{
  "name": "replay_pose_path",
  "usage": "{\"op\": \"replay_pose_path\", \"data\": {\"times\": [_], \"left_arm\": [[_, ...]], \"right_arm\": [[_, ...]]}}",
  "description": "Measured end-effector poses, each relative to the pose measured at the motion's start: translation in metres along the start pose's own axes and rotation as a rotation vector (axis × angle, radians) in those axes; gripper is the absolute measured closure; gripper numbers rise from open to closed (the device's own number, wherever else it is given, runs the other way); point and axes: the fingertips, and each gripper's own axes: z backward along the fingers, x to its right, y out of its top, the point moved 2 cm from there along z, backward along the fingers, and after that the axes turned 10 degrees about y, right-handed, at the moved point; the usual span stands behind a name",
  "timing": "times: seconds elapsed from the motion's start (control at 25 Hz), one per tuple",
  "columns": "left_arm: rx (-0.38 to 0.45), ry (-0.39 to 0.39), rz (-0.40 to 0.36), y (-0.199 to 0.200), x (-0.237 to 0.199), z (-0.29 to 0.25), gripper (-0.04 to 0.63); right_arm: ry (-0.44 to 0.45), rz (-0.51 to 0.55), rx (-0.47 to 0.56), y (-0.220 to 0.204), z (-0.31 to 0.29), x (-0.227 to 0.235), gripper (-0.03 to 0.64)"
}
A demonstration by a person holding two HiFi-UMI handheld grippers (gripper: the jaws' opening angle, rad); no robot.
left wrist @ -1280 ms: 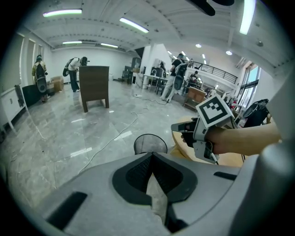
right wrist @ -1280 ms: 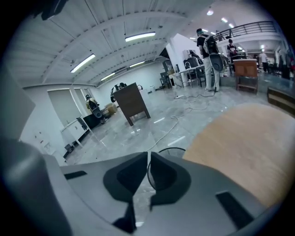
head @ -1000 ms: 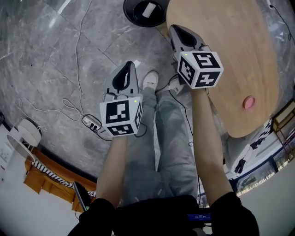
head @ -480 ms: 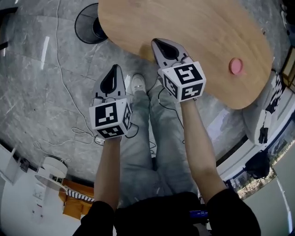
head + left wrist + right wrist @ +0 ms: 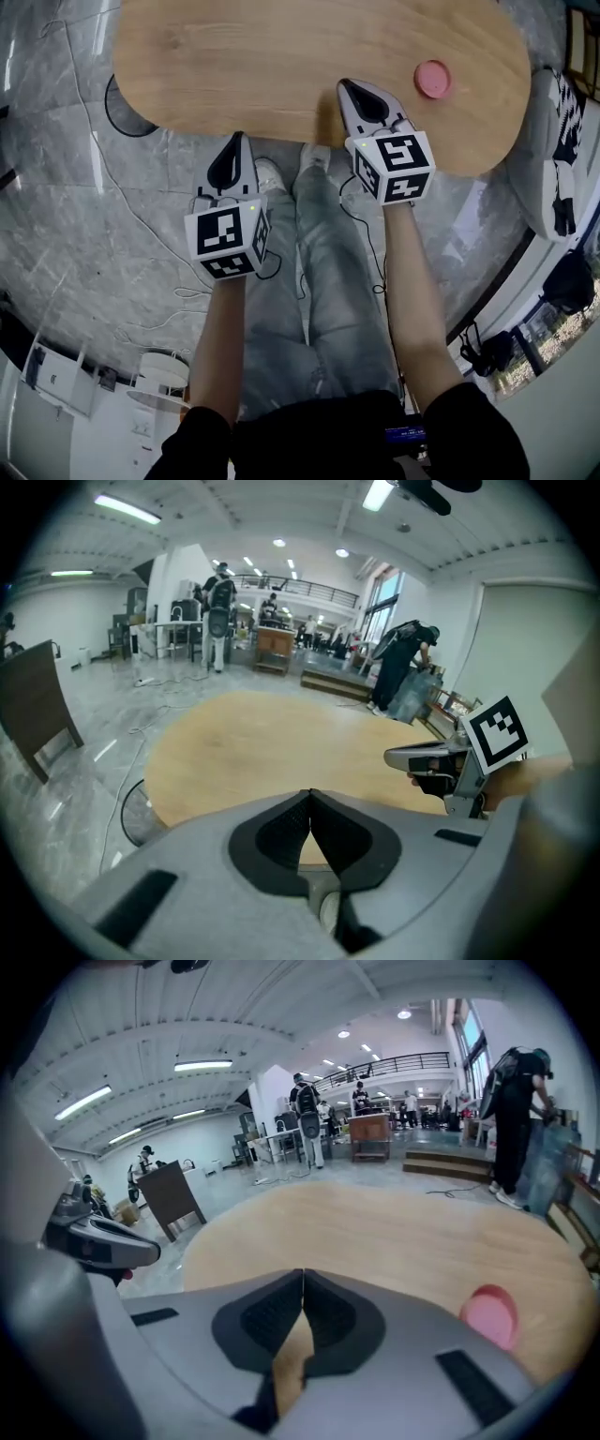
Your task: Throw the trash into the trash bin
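Observation:
A pale wooden oval table (image 5: 281,66) fills the top of the head view. A small round pink thing (image 5: 432,78) lies on it at the right, and it also shows low at the right in the right gripper view (image 5: 489,1316). My right gripper (image 5: 351,88) reaches over the table's near edge, left of the pink thing, shut and empty (image 5: 303,1274). My left gripper (image 5: 236,142) hangs just short of the table's near edge, also shut with nothing in it (image 5: 310,794). No trash bin can be made out for certain.
A dark ring (image 5: 120,111) lies on the grey stone floor, partly under the table's left end. Cables (image 5: 141,244) trail over the floor at the left. A black-and-white patterned seat (image 5: 555,159) stands at the right. My legs and white shoes (image 5: 267,173) are below the grippers.
The view has swung from the floor and a black bin with white paper onto the table. Both grippers have moved to its near edge. Both stay shut.

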Motion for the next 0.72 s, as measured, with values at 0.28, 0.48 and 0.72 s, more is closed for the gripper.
{"op": "replay_pose_path", "data": {"times": [0.28,0.48,0.72], "left_arm": [[-0.021,-0.082,-0.088,0.003,0.075,-0.018,0.589],[-0.033,-0.119,-0.113,0.004,0.117,-0.032,0.589],[-0.054,-0.144,-0.138,-0.004,0.151,-0.050,0.589]], "right_arm": [[-0.143,-0.026,-0.001,-0.026,0.057,0.079,0.604],[-0.183,-0.008,-0.037,-0.044,0.082,0.123,0.601],[-0.218,0.116,-0.174,-0.069,0.088,0.154,0.601]]}}
